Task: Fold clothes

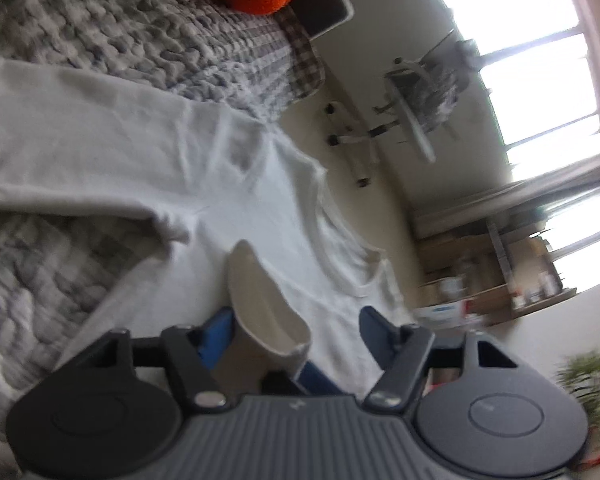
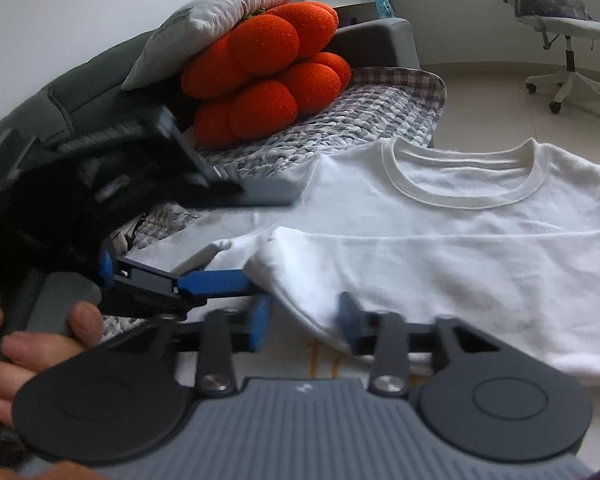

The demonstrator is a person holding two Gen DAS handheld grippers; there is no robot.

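Note:
A white crew-neck shirt (image 2: 480,248) lies flat on the checked grey blanket (image 2: 340,120), collar (image 2: 468,200) towards the room. One sleeve is folded across its chest. My right gripper (image 2: 304,322) sits low at the shirt's near edge. Its blue fingers (image 2: 260,320) stand apart and the rounded cloth edge runs between them without being pinched. My left gripper (image 2: 204,276), held by a hand (image 2: 40,344), reaches in from the left at the other sleeve. In the left wrist view the left gripper (image 1: 296,332) is open. A raised pale fold (image 1: 260,304) stands by one finger, clear of the other.
An orange plush cushion (image 2: 268,76) and a white pillow (image 2: 220,16) rest against the grey sofa back (image 2: 88,88). An office chair (image 2: 568,40) stands on the pale floor. A shelf unit (image 1: 500,280), bright windows (image 1: 540,80) and a plant (image 1: 588,384) lie beyond the sofa edge.

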